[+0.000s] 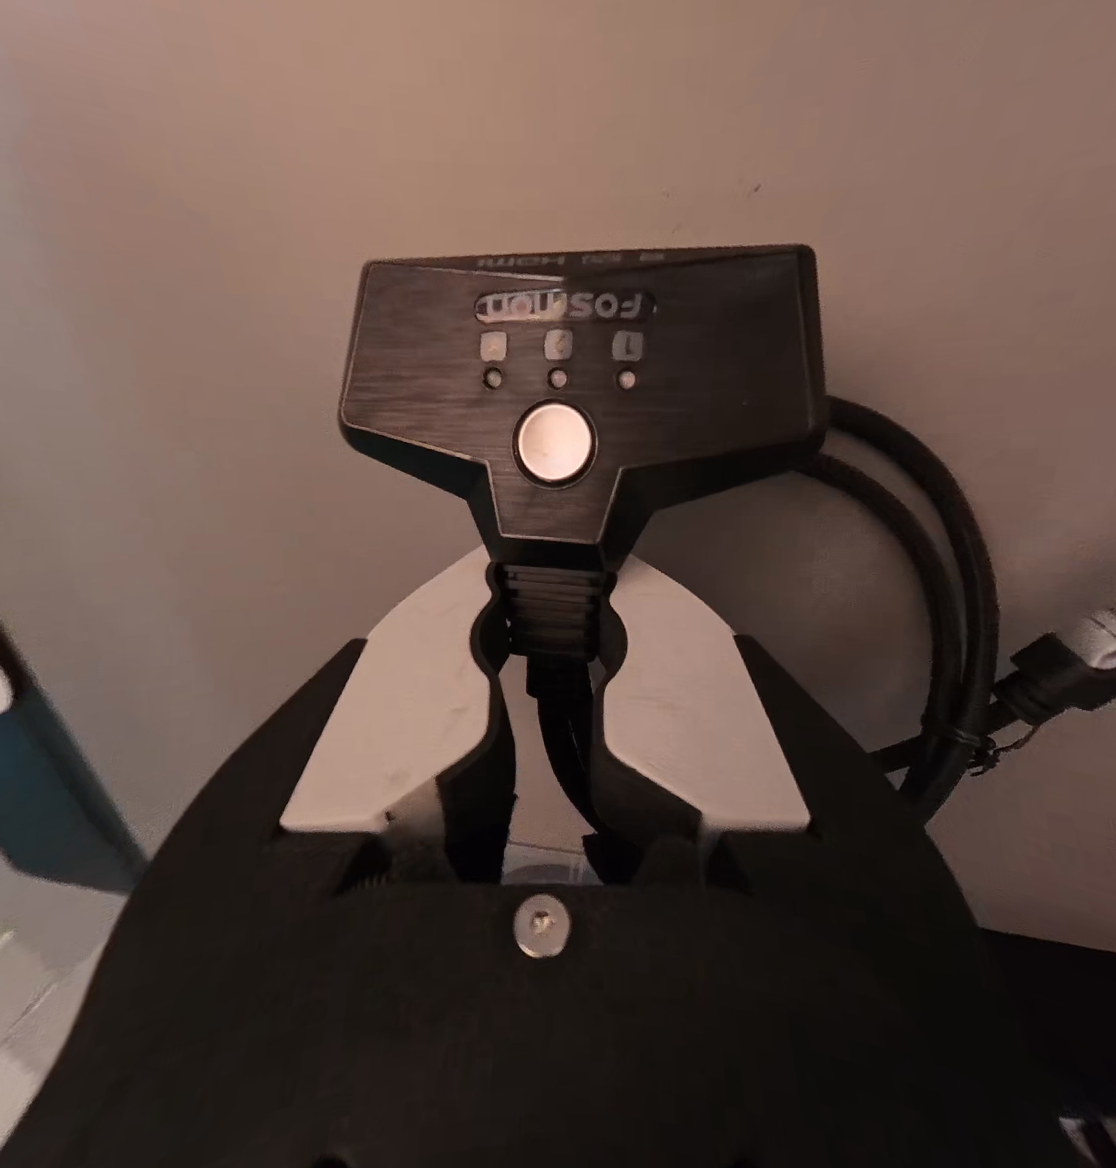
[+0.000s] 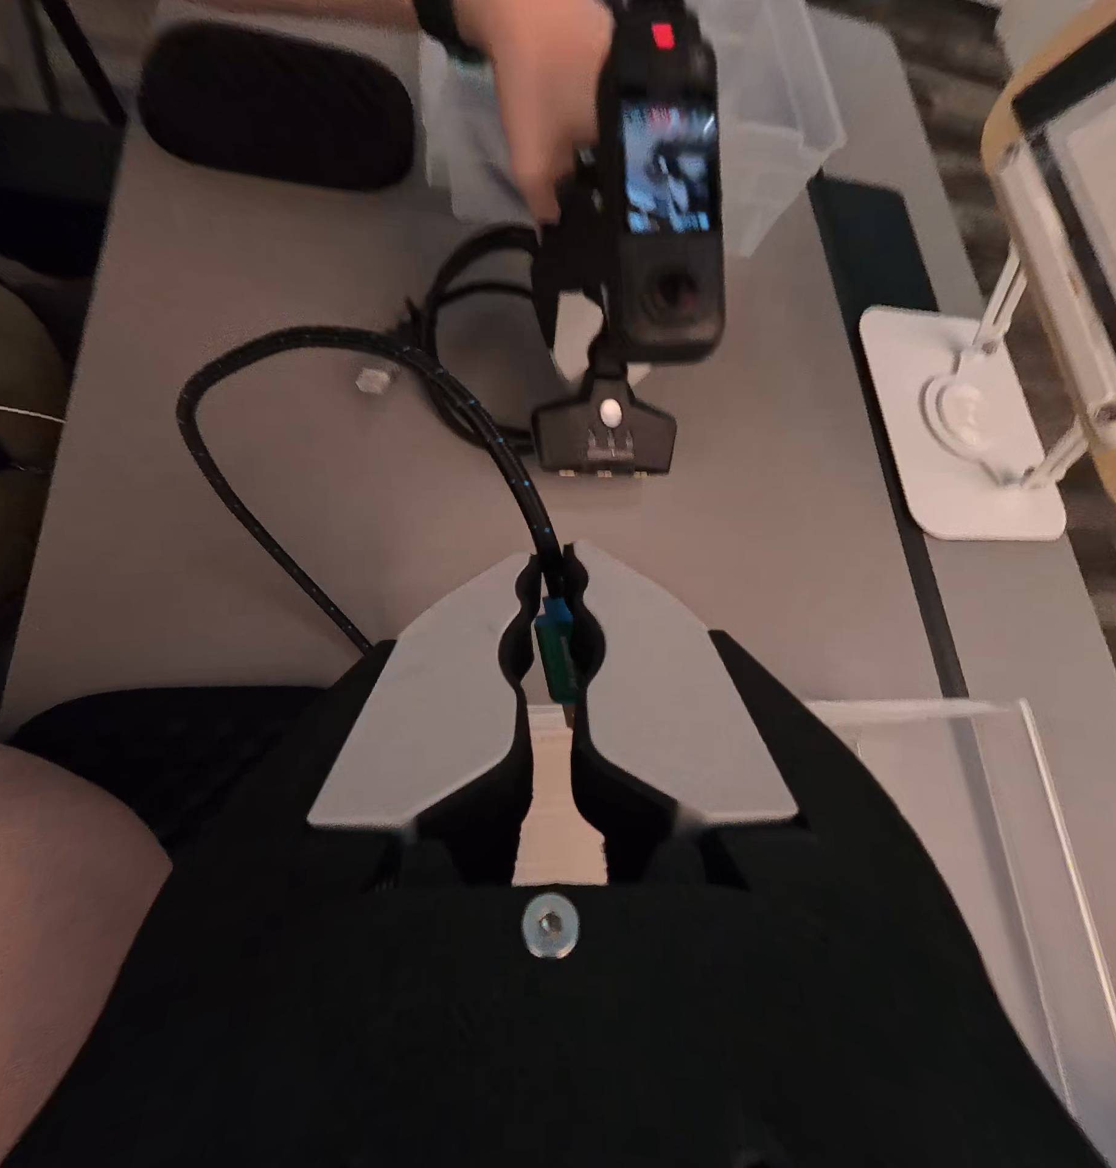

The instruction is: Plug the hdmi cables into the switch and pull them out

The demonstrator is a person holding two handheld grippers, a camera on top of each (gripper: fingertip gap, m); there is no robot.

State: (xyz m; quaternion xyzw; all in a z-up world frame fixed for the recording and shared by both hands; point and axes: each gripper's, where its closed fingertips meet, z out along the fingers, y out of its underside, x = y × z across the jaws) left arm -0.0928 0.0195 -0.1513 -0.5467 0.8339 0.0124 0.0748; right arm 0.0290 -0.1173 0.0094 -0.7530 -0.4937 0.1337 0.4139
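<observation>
The black HDMI switch [image 1: 574, 379] lies flat on the grey table [image 1: 227, 253], with a round white button and three small lights on top. My left gripper [image 1: 550, 607] is shut on the ribbed neck where the switch's own cable comes out. In the right wrist view the switch [image 2: 606, 436] lies beyond my fingers with its ports facing me and nothing in them, the left gripper [image 2: 609, 379] behind it. My right gripper [image 2: 558, 562] is shut on a black braided HDMI cable [image 2: 353, 354] just behind its blue-green plug [image 2: 558, 651], which points back toward the camera.
More black cables [image 1: 909, 569] loop right of the switch, with a black plug [image 1: 1048, 676] and a white connector [image 1: 1112, 632]. A white stand base [image 2: 960, 430], a clear plastic box [image 2: 985, 821], a black mesh pad [image 2: 277, 107] and a small silver piece [image 2: 372, 379] are around.
</observation>
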